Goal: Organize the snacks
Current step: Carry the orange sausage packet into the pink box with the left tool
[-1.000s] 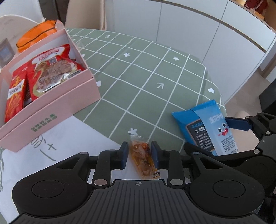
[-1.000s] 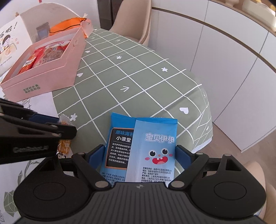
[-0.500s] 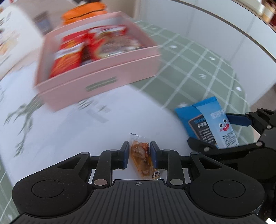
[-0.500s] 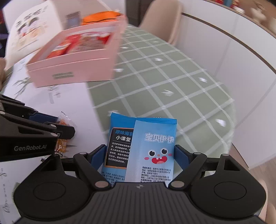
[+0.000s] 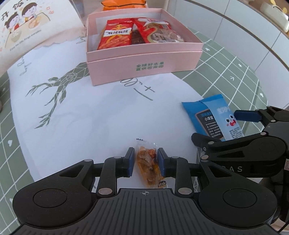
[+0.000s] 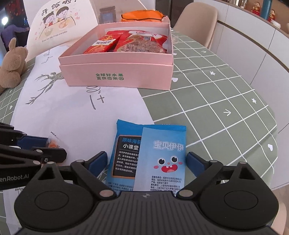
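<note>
Left gripper [image 5: 146, 163] is clamped on a small clear-wrapped snack [image 5: 148, 169]: see-through film, orange-brown bits inside, crimped zigzag top edge, a tiny dark label at the bottom corner. Blue pads press it from both sides, and the pkt hangs upright between them, above the white paper sheet [image 5: 101, 115]. From the right wrist cam the same pkt peeks out at far left, w/ the left gripper's black arm in front of it.

Right gripper [image 6: 146, 162]: jaws are opening, blue pads now standing clear of the blue snack pack [image 6: 150, 155] on both sides, small gaps visible. The pack sits between them. It's light blue w/ a darker blue back panel, white Chinese lettering, a cartoon face w/ big eyes and a red open mouth, fine print below, and a black text block on the left half. Can't tell if its lower end rests on anything.

Ahead of both: pink box [image 6: 117, 76], open, green print on its front wall, straddling the white sheet and the green checked tablecloth [image 6: 216, 101]. Inside, two red snack bags [image 5: 115, 35] lie side by side w/ a dark pkt between them. An orange bag [image 6: 142, 16] sits behind the box. A brown plush toy [image 6: 12, 66] is at the left edge, and a printed card w/ two cartoon kids [image 6: 56, 19] stands behind.
</note>
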### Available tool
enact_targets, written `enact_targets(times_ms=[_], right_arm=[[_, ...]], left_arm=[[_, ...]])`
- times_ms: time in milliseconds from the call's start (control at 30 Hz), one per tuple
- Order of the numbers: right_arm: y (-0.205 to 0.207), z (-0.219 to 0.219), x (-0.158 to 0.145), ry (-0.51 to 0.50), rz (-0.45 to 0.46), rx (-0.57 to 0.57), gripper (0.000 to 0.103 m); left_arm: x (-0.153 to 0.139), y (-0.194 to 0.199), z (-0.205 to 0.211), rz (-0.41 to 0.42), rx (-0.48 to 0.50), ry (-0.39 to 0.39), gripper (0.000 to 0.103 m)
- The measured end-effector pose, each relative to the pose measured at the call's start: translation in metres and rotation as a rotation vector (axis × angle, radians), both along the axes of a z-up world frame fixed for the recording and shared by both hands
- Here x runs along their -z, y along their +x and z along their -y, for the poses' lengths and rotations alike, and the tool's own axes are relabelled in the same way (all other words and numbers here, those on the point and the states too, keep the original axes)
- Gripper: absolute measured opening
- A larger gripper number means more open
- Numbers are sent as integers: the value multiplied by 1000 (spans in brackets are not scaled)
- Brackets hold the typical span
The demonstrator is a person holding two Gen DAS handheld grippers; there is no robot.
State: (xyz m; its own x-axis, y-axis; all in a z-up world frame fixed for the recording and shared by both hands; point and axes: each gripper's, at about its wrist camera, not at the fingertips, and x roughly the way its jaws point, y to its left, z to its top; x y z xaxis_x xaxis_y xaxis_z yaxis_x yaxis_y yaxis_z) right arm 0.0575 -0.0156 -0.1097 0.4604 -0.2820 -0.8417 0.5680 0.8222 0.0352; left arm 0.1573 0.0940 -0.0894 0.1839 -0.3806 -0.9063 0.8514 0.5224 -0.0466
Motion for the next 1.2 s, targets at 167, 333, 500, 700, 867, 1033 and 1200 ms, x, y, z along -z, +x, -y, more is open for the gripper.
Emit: enact_targets(times_ms=[167, 333, 500, 700, 867, 1033, 1200], right_arm=[[-8, 0, 2, -1, 8, 17, 103], [-11, -2, 3, -12, 20, 33, 103], [-9, -2, 4, -25, 27, 26, 103], [-9, 5, -3, -6, 12, -34, 86], [-13, 11, -3, -13, 19, -88, 86], [-15, 13, -1, -25, 36, -114, 89], [-15, 13, -1, -23, 34, -107, 88]], left_arm=[[1, -4, 2, 16, -1, 2, 32], [2, -6, 0, 26, -4, -10, 32], [3, -7, -1, 28, -32, -21, 33], [4, -15, 8, 64, -46, 25, 34], [4, -10, 11, 38, -87, 40, 34], [4, -10, 12, 37, -103, 43, 34], [5, -15, 7, 61, -81, 16, 34]])
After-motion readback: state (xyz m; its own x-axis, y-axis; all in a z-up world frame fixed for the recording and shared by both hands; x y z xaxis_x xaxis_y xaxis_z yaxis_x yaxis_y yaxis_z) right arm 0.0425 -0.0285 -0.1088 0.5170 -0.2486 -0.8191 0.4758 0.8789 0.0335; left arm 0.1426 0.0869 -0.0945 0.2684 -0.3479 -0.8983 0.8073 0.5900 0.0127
